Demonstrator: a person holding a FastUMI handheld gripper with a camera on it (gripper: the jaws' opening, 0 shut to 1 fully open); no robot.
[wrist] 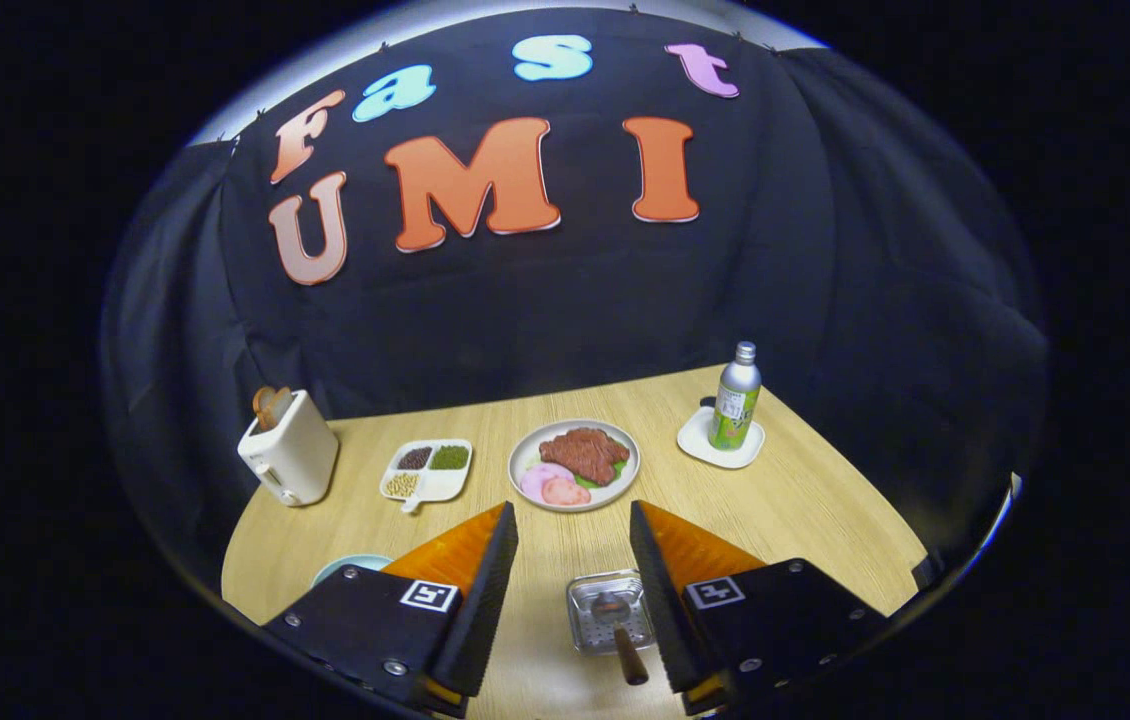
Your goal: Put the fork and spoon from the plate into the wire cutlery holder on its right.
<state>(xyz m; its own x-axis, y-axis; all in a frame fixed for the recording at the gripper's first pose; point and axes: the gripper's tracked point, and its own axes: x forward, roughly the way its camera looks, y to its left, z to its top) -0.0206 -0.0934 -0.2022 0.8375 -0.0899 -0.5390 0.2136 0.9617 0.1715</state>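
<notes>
My gripper (571, 510) is open above the wooden table, with nothing between its fingers. Below the gap, close to the right finger, the square wire cutlery holder (597, 632) appears from above. One utensil with a brown wooden handle (631, 660) stands in it, metal end down; I cannot tell if it is the fork or the spoon. A pale blue plate (350, 567) peeks out beside the left finger, which hides most of it, along with whatever lies on it.
Beyond the fingers sits a white plate of meat and ham slices (575, 462). Left of it are a divided tray of beans (428, 468) and a white toaster (290, 455). A bottle (737, 405) stands on a white coaster at the far right.
</notes>
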